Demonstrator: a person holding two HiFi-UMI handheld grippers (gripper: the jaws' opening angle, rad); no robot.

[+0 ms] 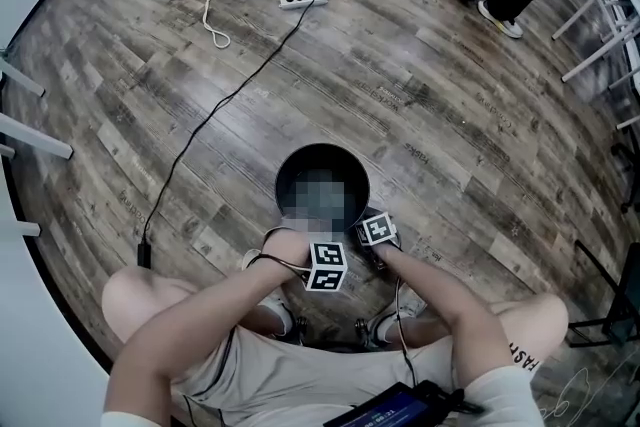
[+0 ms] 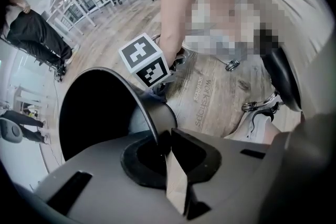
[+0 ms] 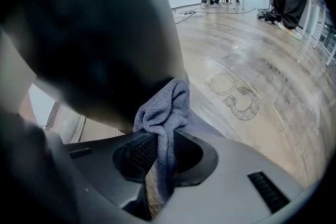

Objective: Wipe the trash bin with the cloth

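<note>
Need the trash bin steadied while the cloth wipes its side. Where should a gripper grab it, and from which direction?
Grip the rim from straight above, with one jaw inside and one outside. The trash bin stands upright and open-topped, its wall is thin, and the round body looks too wide for the jaws. The left gripper is shut on the near rim that way.

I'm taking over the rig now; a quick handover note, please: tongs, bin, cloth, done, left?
Left tongs: shut on the trash bin rim, steadying it.
Right tongs: shut on the grey cloth, held against the bin's outer wall.
Bin: upright on the floor.
Done: both grips set.
Left: the wiping; how much is wiped doesn't show.
</note>
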